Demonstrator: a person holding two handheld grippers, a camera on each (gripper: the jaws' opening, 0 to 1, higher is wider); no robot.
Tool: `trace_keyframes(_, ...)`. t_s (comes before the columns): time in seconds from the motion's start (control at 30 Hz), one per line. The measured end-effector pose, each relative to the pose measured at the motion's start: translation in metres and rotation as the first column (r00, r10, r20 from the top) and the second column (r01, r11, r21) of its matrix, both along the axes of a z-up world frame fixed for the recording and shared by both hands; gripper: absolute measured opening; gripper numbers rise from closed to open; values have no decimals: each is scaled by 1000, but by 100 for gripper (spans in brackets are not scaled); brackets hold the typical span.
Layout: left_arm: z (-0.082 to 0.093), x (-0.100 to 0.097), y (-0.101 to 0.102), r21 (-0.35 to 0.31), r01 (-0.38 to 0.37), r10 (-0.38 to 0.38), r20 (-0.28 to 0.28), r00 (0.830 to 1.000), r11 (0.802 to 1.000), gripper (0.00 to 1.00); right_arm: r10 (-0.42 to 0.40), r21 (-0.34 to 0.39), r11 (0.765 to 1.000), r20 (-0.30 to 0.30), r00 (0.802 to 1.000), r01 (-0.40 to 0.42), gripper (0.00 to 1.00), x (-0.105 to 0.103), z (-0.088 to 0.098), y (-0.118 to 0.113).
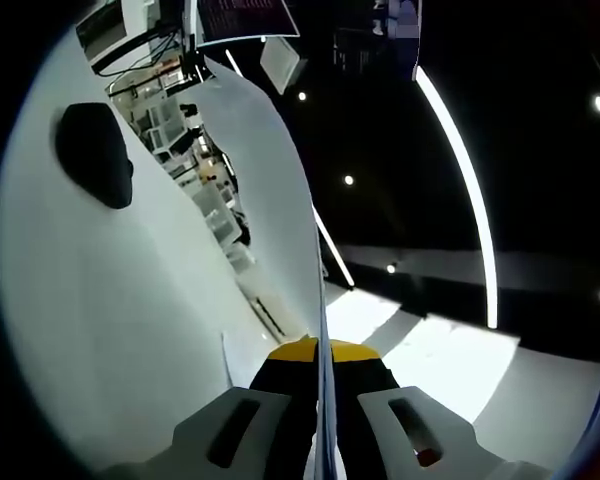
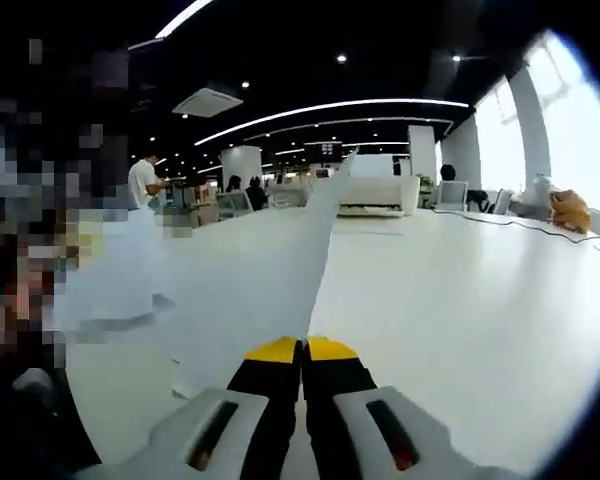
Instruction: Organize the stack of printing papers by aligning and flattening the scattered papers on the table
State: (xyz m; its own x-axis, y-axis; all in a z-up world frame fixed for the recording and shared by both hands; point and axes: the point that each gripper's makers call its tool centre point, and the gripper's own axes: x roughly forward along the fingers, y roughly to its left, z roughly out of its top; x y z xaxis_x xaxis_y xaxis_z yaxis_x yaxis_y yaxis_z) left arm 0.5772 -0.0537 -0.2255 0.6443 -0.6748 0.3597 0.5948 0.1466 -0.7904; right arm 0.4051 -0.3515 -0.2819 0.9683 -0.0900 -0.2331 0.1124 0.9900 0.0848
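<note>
Left gripper view: the left gripper (image 1: 323, 375) rises from six o'clock, its yellow-tipped jaws pinched together on the edge of a sheet of paper (image 1: 270, 170). That sheet stands edge-on between the jaws and climbs towards eleven o'clock, curling as it goes. A white table (image 1: 100, 330) spreads across the nine o'clock side, tilted steeply by the roll of the camera, and a dark rounded object (image 1: 95, 153) lies on it near ten o'clock. Shelving or desks with clutter (image 1: 195, 160) show past the sheet towards eleven o'clock. A long curved light strip (image 1: 470, 190) runs down a dark ceiling at two o'clock.

Right gripper view: the right gripper (image 2: 302, 362) comes up from six o'clock with its jaws pressed tight on another sheet (image 2: 315, 250), which rises edge-on to twelve o'clock. More papers (image 2: 115, 280) lie loosely on the white table (image 2: 460, 300) at nine o'clock. A printer (image 2: 378, 195) sits far off at one o'clock, an orange object (image 2: 570, 210) at three o'clock, and a person (image 2: 143, 180) stands at ten o'clock.
</note>
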Motion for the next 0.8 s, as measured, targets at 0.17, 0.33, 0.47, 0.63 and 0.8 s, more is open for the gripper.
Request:
trace_keyframes(0.17,0,-1,0,7,-3,3,1,1000,1000,6,-4,69,998,100,995,-3,0,-7,19,-1)
trace_keyframes(0.33,-1,-1,-1,18,-3,3,4,1000,1000,6,24,96,995,135,991,-37,0,-5,24,5)
trace_keyframes(0.47,-1,-1,-2,24,-7,7,5,1000,1000,6,33,105,993,147,989,-49,0,-5,25,8)
trace_keyframes(0.63,-1,0,0,17,-11,11,-1,1000,1000,6,30,163,985,162,986,-57,0,-4,28,9)
trace_keyframes(0.8,-1,0,1,19,-18,18,2,1000,1000,6,24,218,974,195,981,-67,0,-4,34,9)
